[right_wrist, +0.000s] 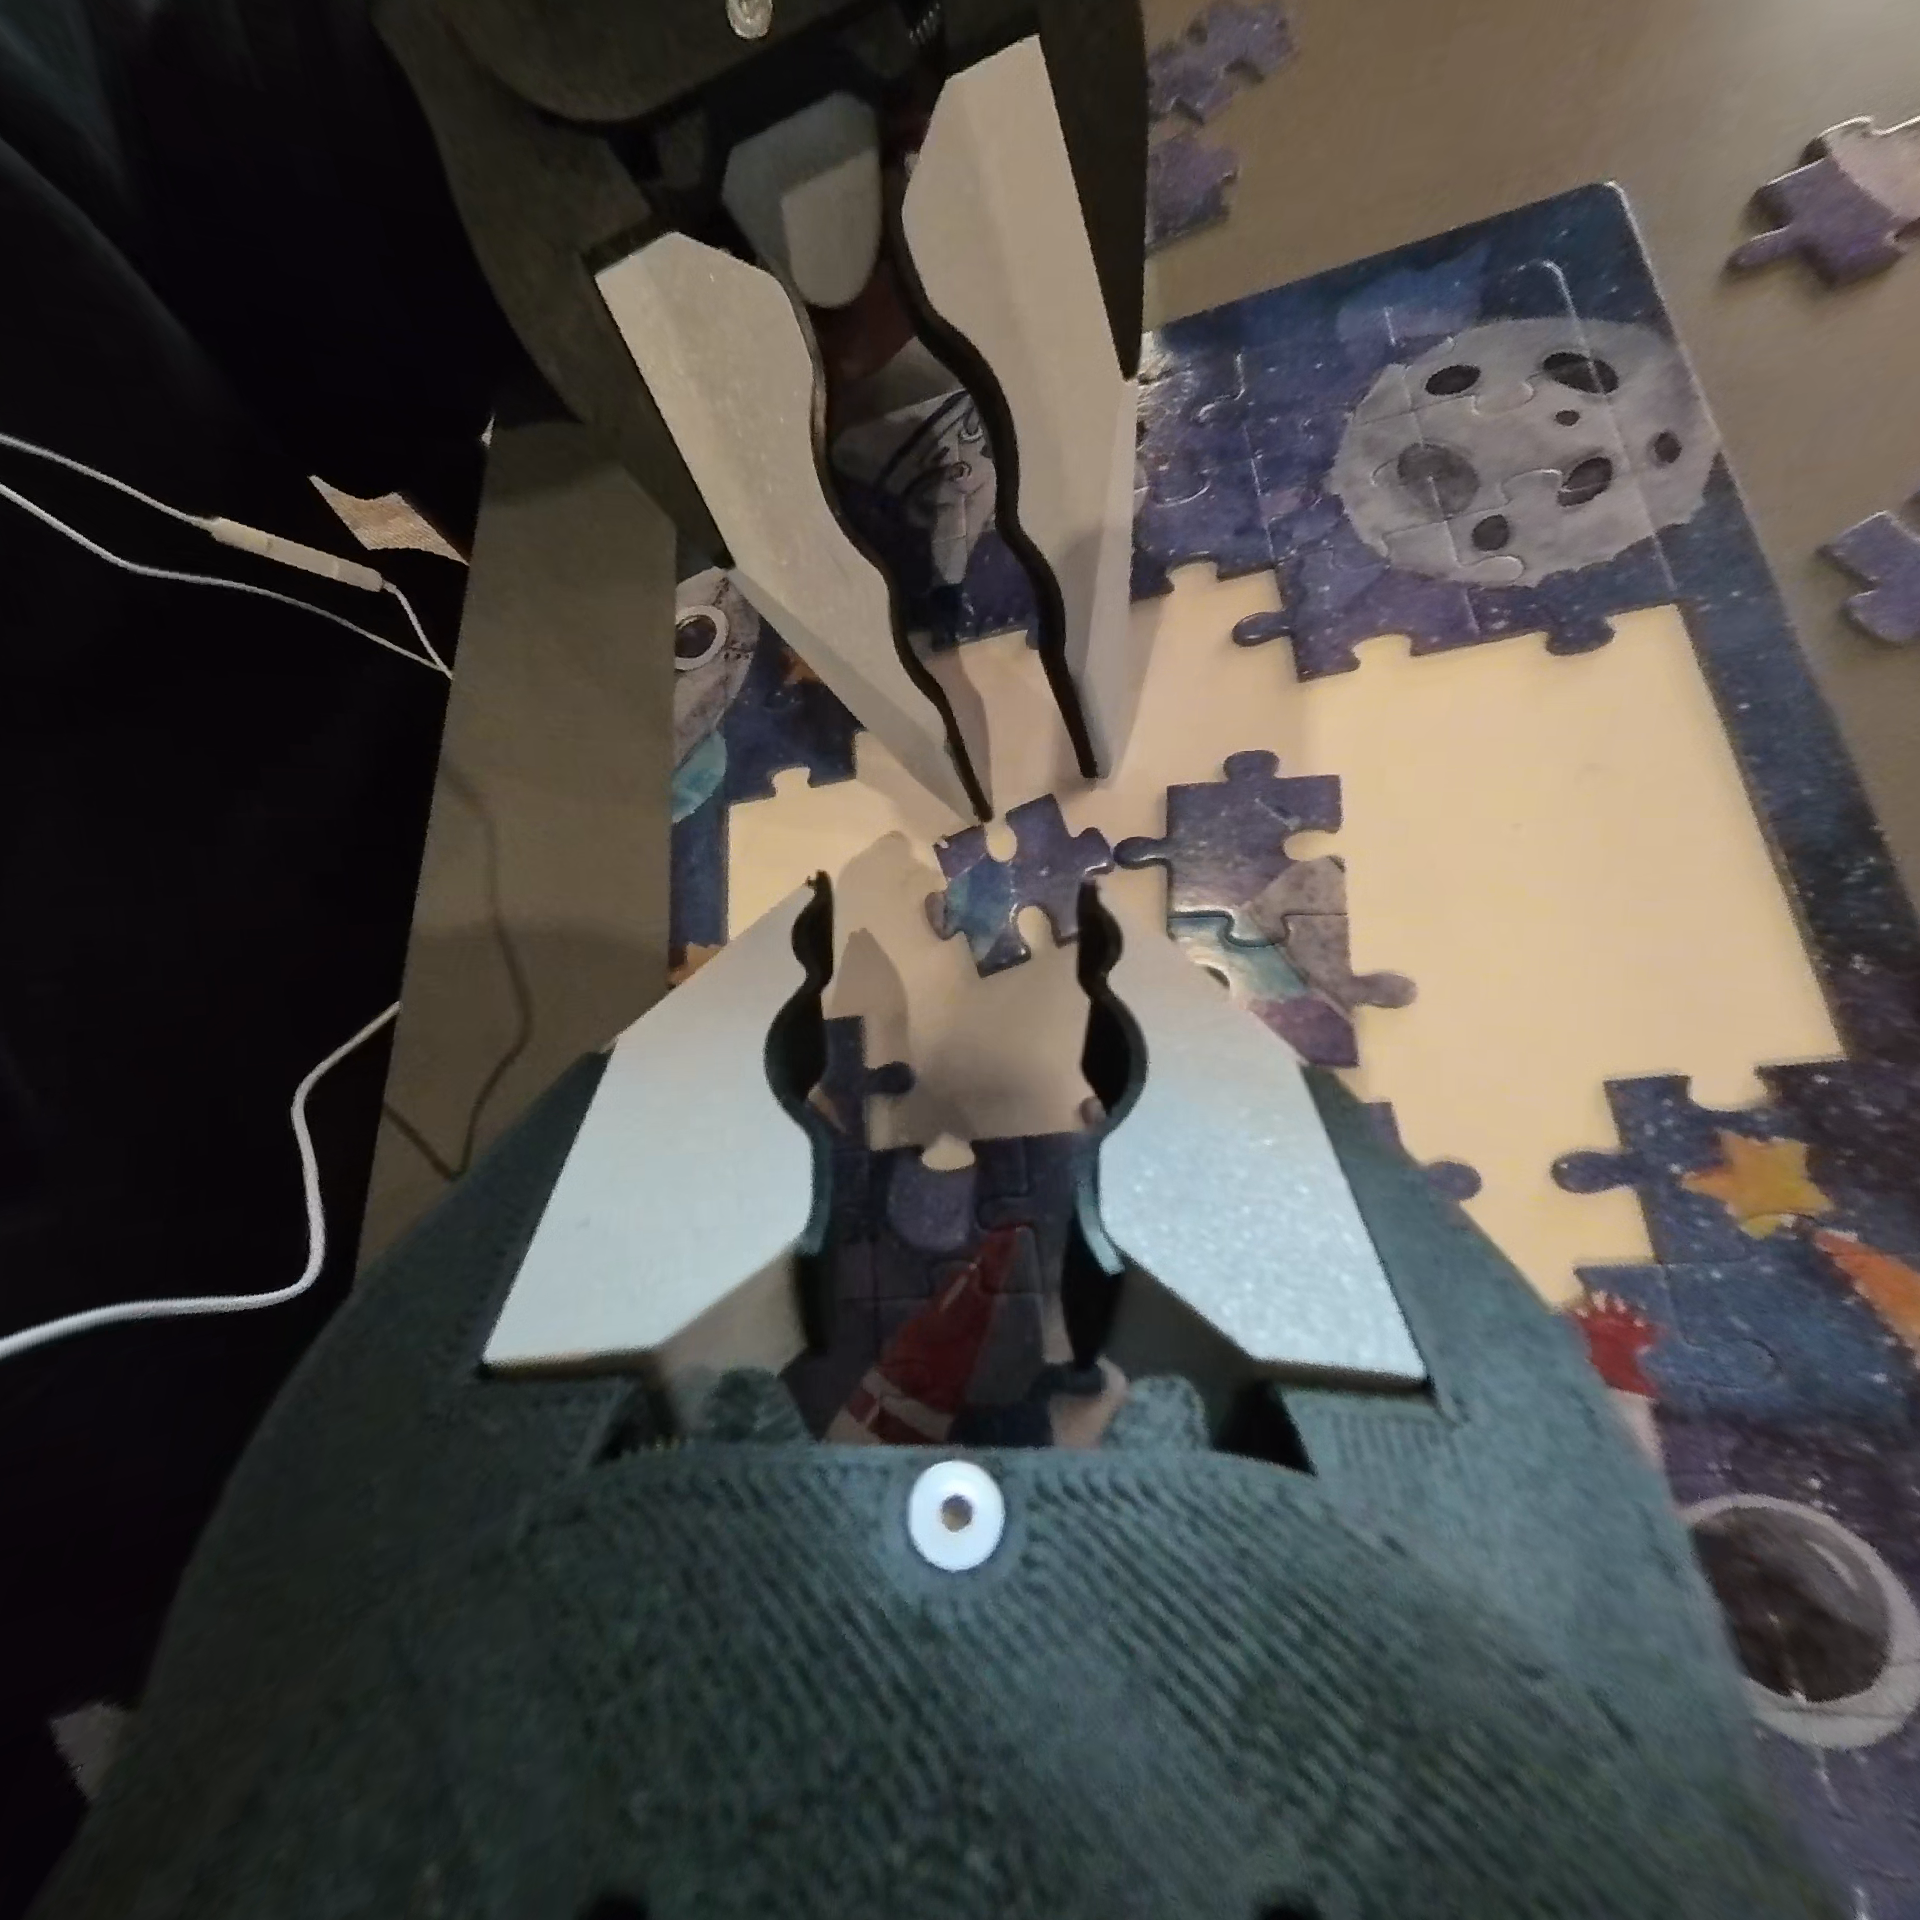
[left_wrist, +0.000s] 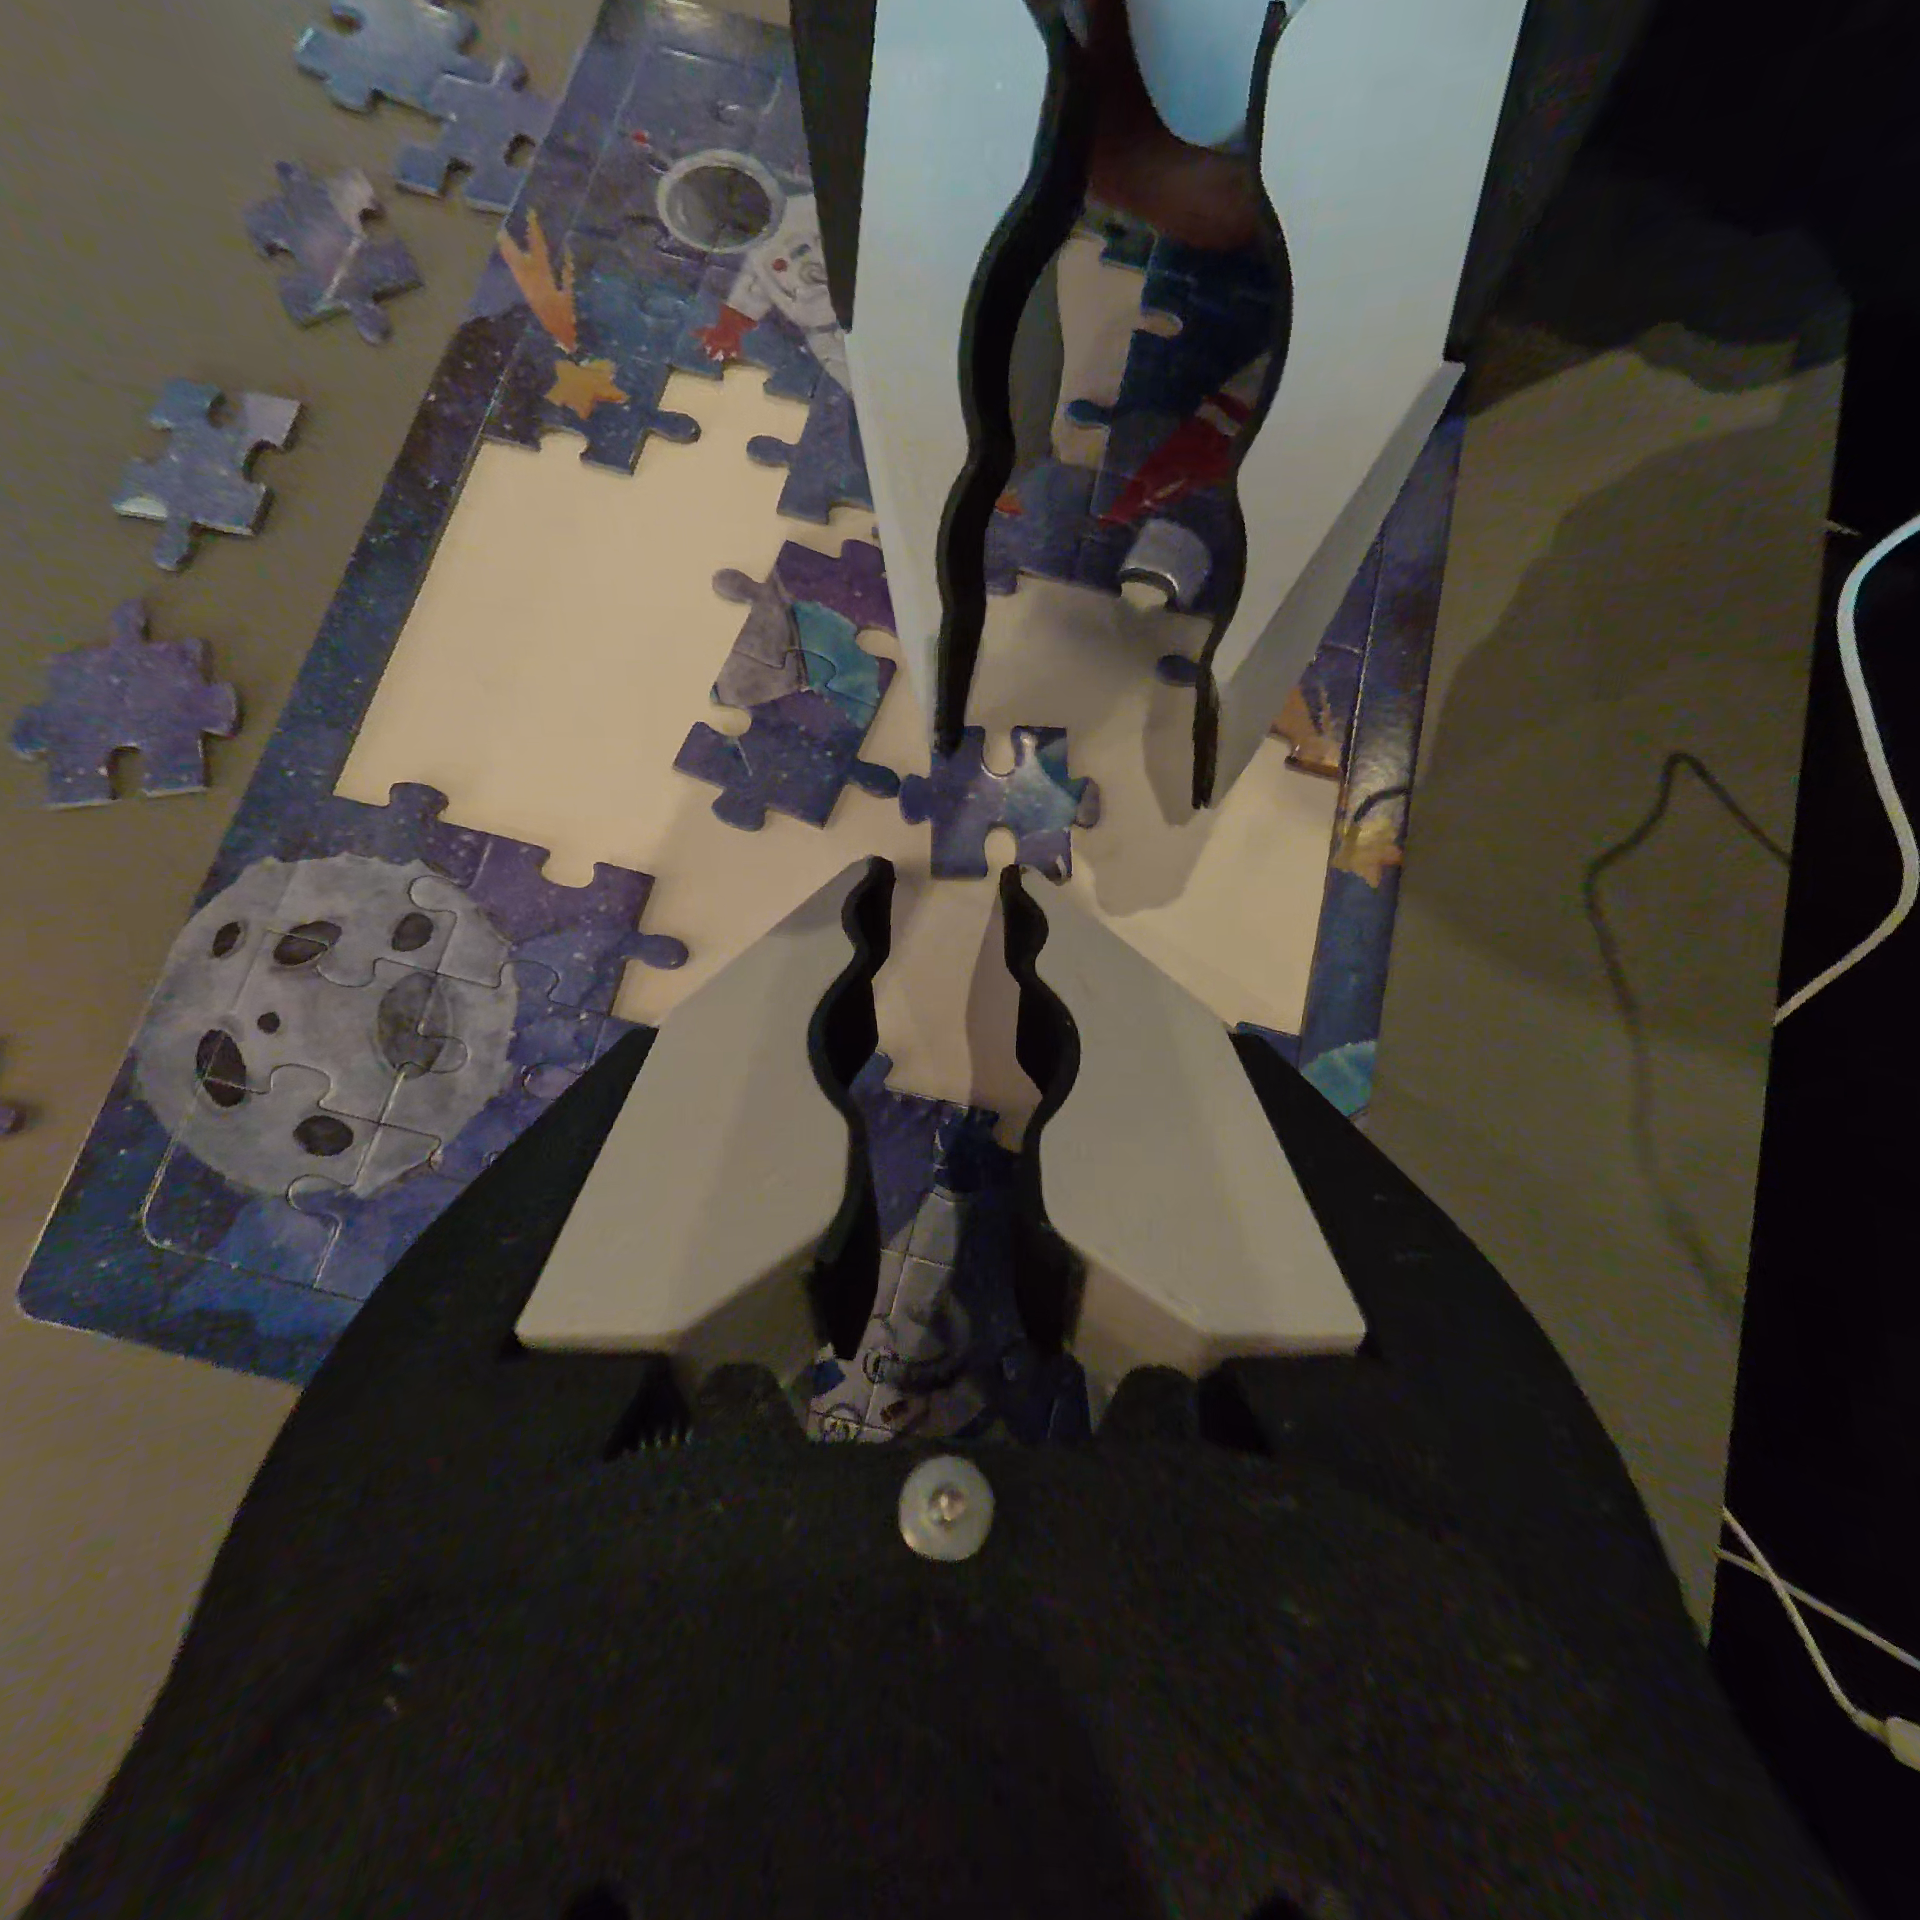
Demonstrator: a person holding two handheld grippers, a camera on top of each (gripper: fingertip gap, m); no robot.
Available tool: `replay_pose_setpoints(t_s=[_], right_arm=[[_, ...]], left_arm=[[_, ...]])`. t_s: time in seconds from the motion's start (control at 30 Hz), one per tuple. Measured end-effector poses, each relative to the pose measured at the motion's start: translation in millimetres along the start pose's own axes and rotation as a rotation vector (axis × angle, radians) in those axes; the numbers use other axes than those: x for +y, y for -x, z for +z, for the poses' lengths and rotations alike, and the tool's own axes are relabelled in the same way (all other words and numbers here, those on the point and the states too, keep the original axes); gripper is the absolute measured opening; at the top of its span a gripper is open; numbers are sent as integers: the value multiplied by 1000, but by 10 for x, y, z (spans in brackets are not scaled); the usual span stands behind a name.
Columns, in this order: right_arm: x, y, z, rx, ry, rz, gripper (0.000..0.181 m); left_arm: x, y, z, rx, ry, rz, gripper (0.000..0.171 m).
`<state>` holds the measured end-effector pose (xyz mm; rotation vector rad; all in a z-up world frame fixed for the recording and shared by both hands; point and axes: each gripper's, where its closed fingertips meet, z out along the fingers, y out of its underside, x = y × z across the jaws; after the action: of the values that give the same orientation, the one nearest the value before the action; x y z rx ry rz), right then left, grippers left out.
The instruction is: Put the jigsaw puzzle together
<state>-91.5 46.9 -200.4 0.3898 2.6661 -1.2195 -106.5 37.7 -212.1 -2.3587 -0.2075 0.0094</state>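
We record the left gripper nearest in the left wrist view, its jaws parted with a narrow gap and nothing between them. Its tips stand just short of a loose blue piece lying on the bare cream backing of the puzzle tray; whether a tip touches the piece we cannot tell. The gripper body hides the near part of the tray.

Opposite, the right gripper comes down from the top of the frame, jaws wider apart, also empty; one fingertip sits at the piece's far corner. Its white fingers cover part of the astronaut section.

In the right wrist view the same piece lies between the right gripper and the left gripper, just beside a small joined cluster; contact is unclear here too, and the lower frame is blurred.

Farther out we note the assembled grey moon, the comet section and loose pieces on the table beyond the tray. White cables trail over a dark area at the table edge, cut off by the frame.
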Motion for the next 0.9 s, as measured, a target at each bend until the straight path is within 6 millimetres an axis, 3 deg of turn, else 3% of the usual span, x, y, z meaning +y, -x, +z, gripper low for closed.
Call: replay_pose_setpoints(t_s=[0.23,0.47,0.63,0.8,0.9], right_arm=[[8,-18,2,13,-6,1,57],[72,164,-10,-106,27,20,39],[61,248,15,-138,31,0,41],[-90,103,-62,-48,-54,-36,42],[-167,-69,-152,29,-116,-29,41]], left_arm=[[-1,19,4,-15,1,3,18],[-15,55,17,-33,-13,-7,16],[-26,80,23,-52,-19,-12,16],[-132,143,-117,-77,-88,-53,17],[-158,3,-228,-49,-154,-127,25]])
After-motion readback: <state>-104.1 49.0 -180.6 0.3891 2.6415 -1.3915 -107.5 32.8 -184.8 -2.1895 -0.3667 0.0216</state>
